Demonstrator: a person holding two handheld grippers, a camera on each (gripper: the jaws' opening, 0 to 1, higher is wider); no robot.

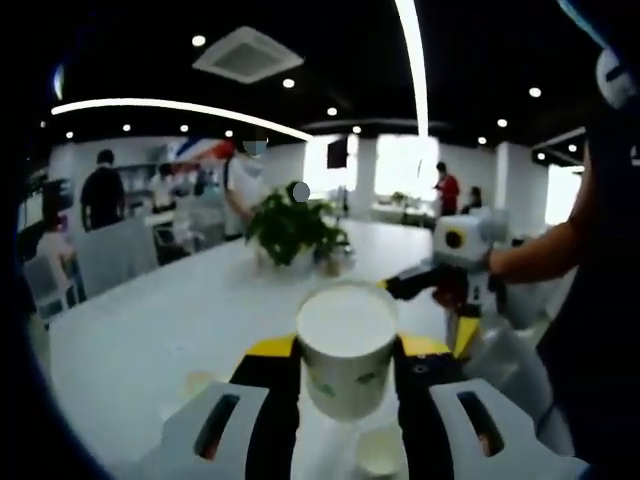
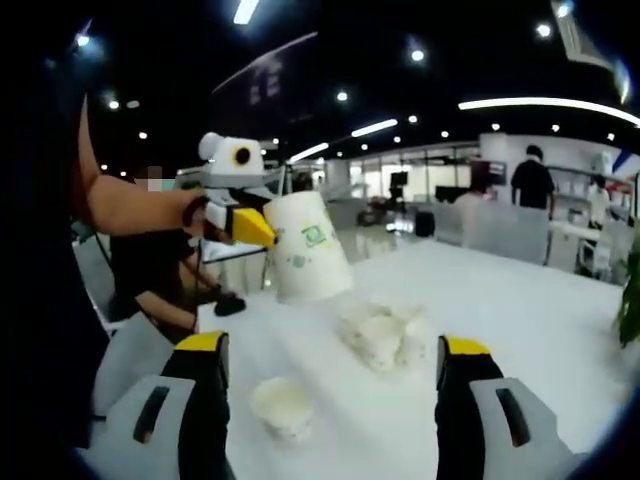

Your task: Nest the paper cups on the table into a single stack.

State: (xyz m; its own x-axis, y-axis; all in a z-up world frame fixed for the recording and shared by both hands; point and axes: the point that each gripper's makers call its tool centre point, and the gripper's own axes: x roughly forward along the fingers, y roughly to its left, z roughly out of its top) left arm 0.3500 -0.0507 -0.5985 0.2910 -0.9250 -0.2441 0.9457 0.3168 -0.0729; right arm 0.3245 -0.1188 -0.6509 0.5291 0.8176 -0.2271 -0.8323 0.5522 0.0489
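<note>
Nearest in the right gripper view, the right gripper (image 2: 330, 400) has its fingers wide apart with nothing between them, over the white surface (image 2: 520, 300). Just ahead of them a single cup (image 2: 283, 405) stands mouth up; a little farther sits a cluster of cups (image 2: 383, 335). Beyond these, the left gripper (image 1: 348, 385) has its fingers clamped on a held cup (image 1: 347, 345), lifted clear of the surface and roughly upright, slightly tilted. Judged from this, the held cup must come down base first, axis vertical, into an open mouth below. A plant (image 1: 292, 228) stands mid-surface, farther off.
</note>
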